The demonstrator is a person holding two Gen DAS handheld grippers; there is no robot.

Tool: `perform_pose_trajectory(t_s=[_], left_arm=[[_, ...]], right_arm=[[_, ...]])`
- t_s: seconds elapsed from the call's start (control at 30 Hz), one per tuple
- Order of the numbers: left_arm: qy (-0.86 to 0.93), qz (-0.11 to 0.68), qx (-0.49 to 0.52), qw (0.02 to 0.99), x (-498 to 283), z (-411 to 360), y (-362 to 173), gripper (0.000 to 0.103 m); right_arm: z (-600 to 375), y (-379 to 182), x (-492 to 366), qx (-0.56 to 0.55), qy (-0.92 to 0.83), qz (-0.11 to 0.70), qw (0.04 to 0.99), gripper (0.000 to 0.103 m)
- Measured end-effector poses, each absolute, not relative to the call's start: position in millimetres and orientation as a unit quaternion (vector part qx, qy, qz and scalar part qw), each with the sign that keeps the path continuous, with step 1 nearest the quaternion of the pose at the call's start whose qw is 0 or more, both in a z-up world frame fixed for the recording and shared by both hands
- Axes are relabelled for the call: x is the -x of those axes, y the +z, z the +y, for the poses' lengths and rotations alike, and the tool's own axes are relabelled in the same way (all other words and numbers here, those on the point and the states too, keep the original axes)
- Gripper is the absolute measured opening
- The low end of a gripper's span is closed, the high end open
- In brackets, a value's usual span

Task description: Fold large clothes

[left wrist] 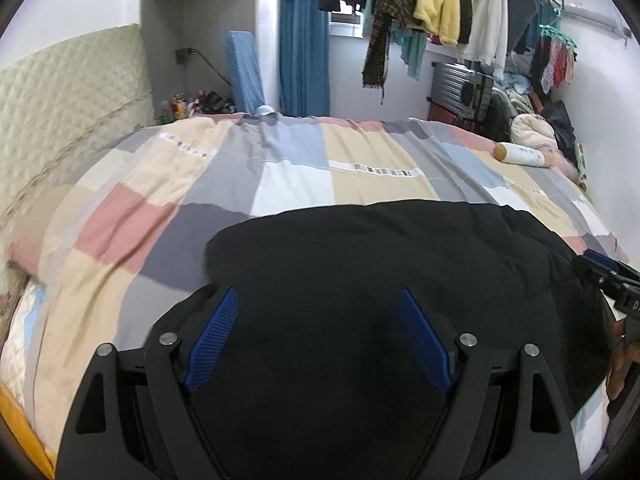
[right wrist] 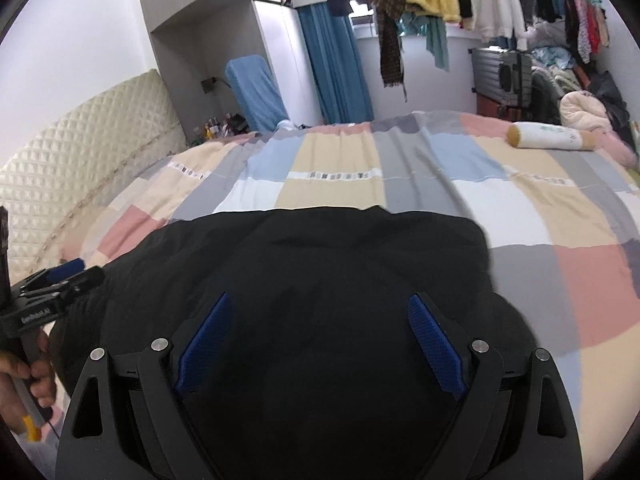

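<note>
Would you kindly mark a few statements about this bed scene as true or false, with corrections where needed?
1. A black garment lies on the patchwork bedspread. True.
2. The left gripper is clamped shut on the cloth. False: its jaws stand wide open, with the garment below them.
3. The right gripper is open. True.
4. A white cylindrical bolster lies at the far right of the bed. True.
5. The curtain by the window is red. False: it is blue.

A garment [left wrist: 400,272] lies on the bed [left wrist: 280,176] before me; a bolster [left wrist: 522,155] far right, headboard [left wrist: 60,120] left.
</note>
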State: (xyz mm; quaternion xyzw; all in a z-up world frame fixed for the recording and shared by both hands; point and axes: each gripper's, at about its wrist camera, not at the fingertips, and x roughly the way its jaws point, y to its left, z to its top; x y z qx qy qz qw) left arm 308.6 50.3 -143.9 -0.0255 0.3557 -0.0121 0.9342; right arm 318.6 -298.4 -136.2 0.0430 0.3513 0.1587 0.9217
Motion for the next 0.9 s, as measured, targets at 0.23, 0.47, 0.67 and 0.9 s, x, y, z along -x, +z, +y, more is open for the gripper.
perform_pose_trajectory(t_s=[0.23, 0.47, 0.67, 0.9], left_arm=[[0.034, 0.353, 0.089, 0.931, -253, 115, -149, 0.087], [0.052, 0.359, 0.159, 0.918, -210, 177, -190, 0.095], [-0.008, 0.365, 0.213, 0.906, -216, 180, -203, 0.095], [-0.051, 0.359, 0.231, 0.903, -233, 172, -219, 0.079]], right_arm=[[-349, -134, -282, -0.081, 0.137, 0.354, 0.921, 0.089], [-398, -162, -267, -0.135, 0.112, 0.373, 0.911, 0.093], [-428, -187, -278, -0.181, 0.08, 0.393, 0.898, 0.093], [-418, -204, -294, -0.203, 0.123, 0.414, 0.879, 0.093]])
